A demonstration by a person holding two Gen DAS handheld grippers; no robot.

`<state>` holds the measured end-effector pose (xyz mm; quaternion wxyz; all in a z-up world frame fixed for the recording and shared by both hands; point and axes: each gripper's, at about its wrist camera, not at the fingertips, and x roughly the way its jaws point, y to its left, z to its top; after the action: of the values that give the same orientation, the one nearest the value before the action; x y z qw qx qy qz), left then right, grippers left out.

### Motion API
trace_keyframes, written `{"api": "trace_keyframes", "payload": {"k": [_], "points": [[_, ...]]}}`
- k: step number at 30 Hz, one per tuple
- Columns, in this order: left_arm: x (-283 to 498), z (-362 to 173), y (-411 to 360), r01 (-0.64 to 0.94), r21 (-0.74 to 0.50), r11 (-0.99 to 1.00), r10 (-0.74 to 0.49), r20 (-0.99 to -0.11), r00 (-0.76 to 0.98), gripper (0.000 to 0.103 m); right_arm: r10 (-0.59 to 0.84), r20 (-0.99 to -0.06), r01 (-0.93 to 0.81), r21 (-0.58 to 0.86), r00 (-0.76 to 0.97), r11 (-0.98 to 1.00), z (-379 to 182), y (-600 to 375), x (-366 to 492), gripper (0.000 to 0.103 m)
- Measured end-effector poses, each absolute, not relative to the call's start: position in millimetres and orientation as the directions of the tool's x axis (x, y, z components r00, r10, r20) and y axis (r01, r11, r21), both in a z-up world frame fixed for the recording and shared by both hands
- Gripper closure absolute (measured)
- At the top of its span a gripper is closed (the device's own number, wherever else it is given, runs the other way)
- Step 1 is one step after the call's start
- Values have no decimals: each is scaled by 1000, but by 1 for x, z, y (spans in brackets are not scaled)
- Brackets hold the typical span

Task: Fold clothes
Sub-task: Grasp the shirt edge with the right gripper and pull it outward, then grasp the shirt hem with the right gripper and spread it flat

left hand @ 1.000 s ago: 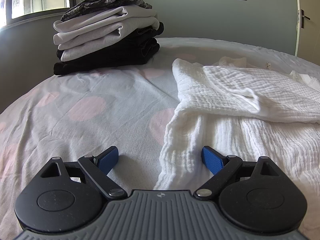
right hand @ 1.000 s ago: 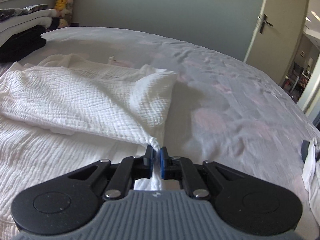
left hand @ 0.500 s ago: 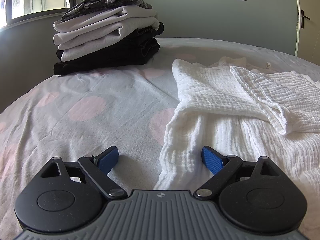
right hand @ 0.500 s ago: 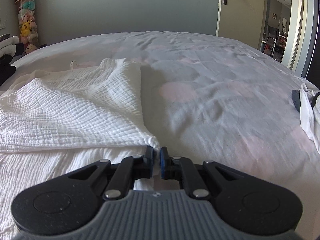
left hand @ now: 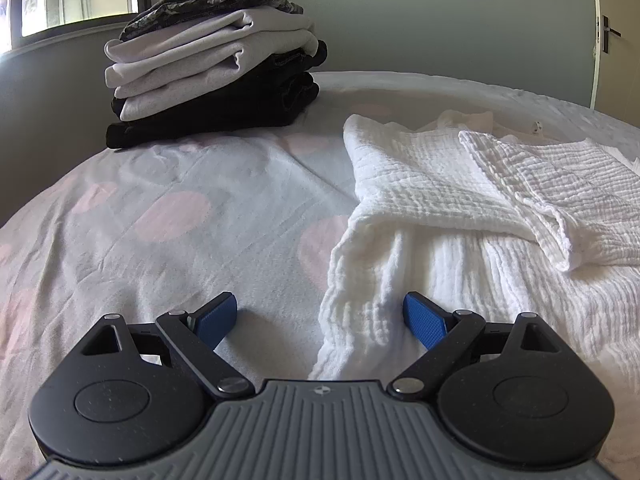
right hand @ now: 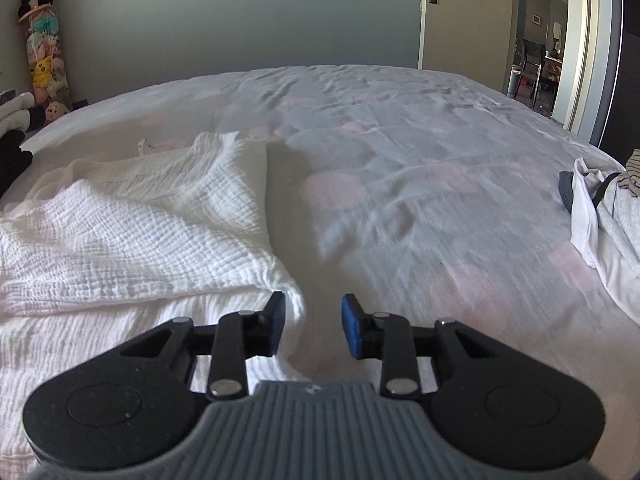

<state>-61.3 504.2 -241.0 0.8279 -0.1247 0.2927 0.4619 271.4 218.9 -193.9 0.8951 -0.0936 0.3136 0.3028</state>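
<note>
White garment (left hand: 432, 184) lies spread on the bed (right hand: 400, 184), sleeve folded inward; my right gripper (right hand: 312, 326) is opening to drop its corner, while my left gripper (left hand: 320, 318) waits spread wide over the near edge.

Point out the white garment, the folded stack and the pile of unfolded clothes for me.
white garment (left hand: 420, 184), left wrist view, on its folded-over upper panel.
folded stack (left hand: 208, 64), left wrist view, on the grey layers.
pile of unfolded clothes (right hand: 600, 216), right wrist view, on the white piece.
</note>
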Motion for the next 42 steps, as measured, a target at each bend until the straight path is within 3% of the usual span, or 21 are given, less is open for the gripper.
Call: {"api": "trace_keyframes", "payload": {"k": [11,15,22,28,34,42], "points": [[-62,-224,506,-852,104,513,716,-598,359,0,512,-624,-648,12,590,762,-176,225,266,61],[-63,-200,509,-858,55,510,715,-582,387,0,512,-622,-656,-5,593,755,-163,227,277,61],[-25,-173,533,-791,91,606,688,-559,463,0,556,-628,-636,123,545,762,-144,248,324,61],[2,-186,551,-783,42,621,667,-553,499,0,590,-633,-668,150,501,729,-149,297,359,57],[12,-204,559,-767,112,632,681,-553,481,0,591,-655,-678,160,471,717,-167,353,394,55],[14,-218,567,-766,107,634,665,-582,469,0,579,-680,-565,286,449,774,-192,389,448,56]]}}
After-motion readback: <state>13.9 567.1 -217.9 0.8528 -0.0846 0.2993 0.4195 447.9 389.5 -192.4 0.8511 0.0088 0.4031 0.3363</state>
